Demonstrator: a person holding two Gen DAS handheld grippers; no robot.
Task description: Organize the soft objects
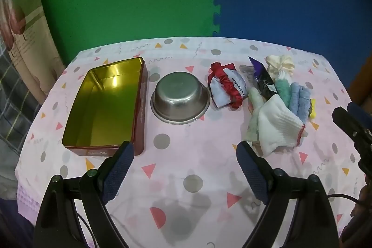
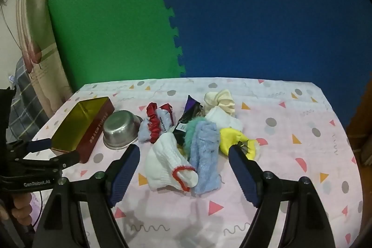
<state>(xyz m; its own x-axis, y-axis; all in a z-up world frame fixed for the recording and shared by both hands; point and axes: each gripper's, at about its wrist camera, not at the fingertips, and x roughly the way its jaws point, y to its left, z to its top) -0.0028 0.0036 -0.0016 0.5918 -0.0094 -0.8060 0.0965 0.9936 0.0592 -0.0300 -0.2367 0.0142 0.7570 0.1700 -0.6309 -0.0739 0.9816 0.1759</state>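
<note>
Both grippers over the table — nothing held.
Left gripper point(image 1: 184, 169) and right gripper point(image 2: 183, 169) gape wide, empty; white glove point(image 2: 171, 166) lies beside blue towel point(image 2: 205, 157), near steel bowl point(image 1: 180, 98) and open tin point(image 1: 104, 106).

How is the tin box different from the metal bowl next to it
The tin box is rectangular with a shiny gold inside and red outer walls; the metal bowl is round and plain silver-grey. The tin box looks longer and takes up more of the tablecloth than the metal bowl. Both stand open side up, hold nothing, and sit left of the pile of soft things.
</note>
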